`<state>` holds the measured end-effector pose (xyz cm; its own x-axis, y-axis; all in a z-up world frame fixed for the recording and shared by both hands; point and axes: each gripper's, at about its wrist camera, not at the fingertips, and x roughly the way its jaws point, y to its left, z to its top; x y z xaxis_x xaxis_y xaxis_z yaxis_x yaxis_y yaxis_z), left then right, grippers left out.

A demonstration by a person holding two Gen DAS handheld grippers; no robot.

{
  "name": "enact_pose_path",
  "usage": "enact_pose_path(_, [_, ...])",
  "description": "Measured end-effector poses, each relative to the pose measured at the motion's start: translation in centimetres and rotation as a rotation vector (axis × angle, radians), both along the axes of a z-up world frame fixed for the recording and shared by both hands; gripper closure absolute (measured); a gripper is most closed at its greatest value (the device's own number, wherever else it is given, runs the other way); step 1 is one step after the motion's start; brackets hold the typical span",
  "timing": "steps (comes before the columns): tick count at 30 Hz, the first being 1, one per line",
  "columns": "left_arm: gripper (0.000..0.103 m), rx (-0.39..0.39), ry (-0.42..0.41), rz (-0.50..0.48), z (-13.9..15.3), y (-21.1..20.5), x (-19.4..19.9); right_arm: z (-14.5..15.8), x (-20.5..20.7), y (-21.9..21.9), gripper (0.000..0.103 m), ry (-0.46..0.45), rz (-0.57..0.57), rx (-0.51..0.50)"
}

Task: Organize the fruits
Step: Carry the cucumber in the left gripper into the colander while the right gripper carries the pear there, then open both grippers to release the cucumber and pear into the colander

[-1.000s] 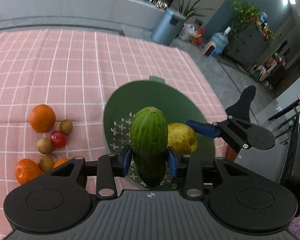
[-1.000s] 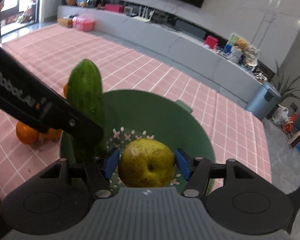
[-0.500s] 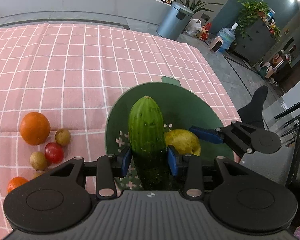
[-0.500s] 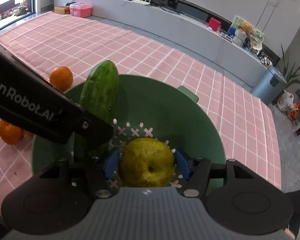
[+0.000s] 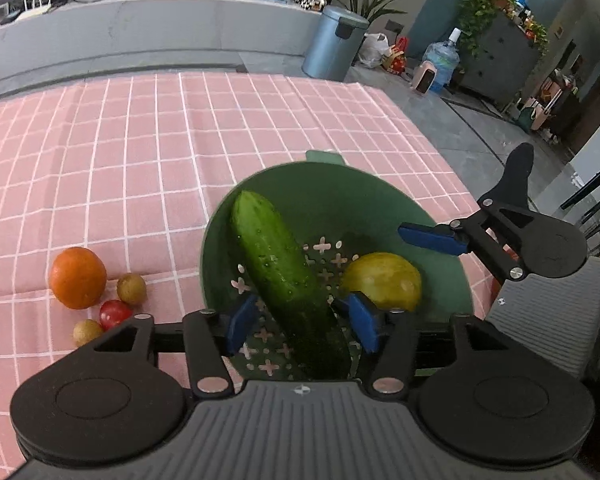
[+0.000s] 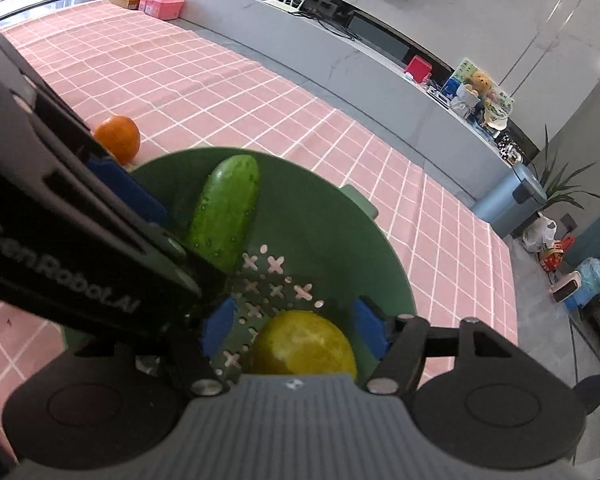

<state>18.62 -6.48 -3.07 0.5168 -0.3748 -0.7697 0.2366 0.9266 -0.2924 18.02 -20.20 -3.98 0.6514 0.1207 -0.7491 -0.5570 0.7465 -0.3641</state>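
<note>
A green strainer bowl (image 5: 380, 208) (image 6: 324, 232) sits on the pink checked cloth. A cucumber (image 5: 284, 276) (image 6: 226, 212) lies in it, leaning on the left wall. A yellow pear (image 5: 382, 280) (image 6: 304, 344) lies on the bowl's floor beside it. My left gripper (image 5: 302, 320) is open, its blue pads apart on either side of the cucumber. My right gripper (image 6: 294, 328) is open above the pear, not gripping it; it also shows in the left wrist view (image 5: 432, 238).
An orange (image 5: 77, 277) (image 6: 118, 138), a cherry tomato (image 5: 114, 314) and small brown fruits (image 5: 132, 289) lie on the cloth left of the bowl. The table edge (image 5: 456, 184) runs close behind and right of the bowl.
Both grippers opened. The cucumber dropped from the left gripper and tipped against the bowl's wall. The pear dropped from the right gripper onto the bowl's floor.
</note>
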Motion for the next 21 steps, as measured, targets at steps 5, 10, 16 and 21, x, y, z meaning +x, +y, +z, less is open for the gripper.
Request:
enact_pose_path(5, [0.035,0.015,-0.047,-0.001,1.7,0.9,-1.8,0.9,-1.4,0.3,0.031,-0.063,-0.010,-0.054])
enact_pose_path(10, [0.035,0.029,-0.115,0.005,3.6,1.9,-4.2,2.9,-2.9,0.2,0.025,-0.115,-0.049,-0.005])
enact_pose_path(16, [0.035,0.082,-0.194,-0.001,5.4,3.2,-7.0,5.0,-5.6,1.2,0.025,-0.139,-0.100,0.165])
enact_pose_path(21, [0.035,0.101,-0.223,0.010,6.1,5.2,-8.6,5.8,-8.4,2.5,0.025,-0.154,-0.140,0.309])
